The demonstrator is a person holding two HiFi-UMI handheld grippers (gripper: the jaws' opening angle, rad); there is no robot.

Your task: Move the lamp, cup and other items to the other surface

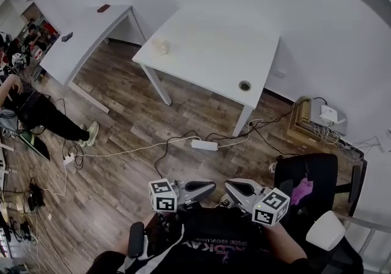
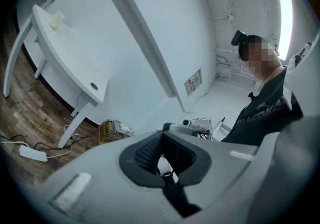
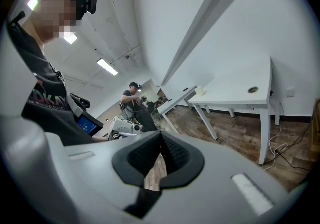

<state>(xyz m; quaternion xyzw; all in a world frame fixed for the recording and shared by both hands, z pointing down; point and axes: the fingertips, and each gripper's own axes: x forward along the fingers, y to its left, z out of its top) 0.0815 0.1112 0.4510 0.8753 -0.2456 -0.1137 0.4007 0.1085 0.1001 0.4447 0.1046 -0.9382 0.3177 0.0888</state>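
Left gripper (image 2: 161, 137) and right gripper (image 3: 161, 136) sat closed, empty, at 6 o'clock, white rectangular counter (image 1: 214, 53) stood at 12 o'clock, well apart

I am seeing one small cream-coloured thing (image 1: 160, 46) sitting alone on the nearer white table (image 1: 214, 53), close to its far left corner. It is too small to tell whether it is the cup. On the other white table (image 1: 85, 41) a flat reddish thing (image 1: 104, 8) and a flat dark thing (image 1: 67, 36) are lying well apart.
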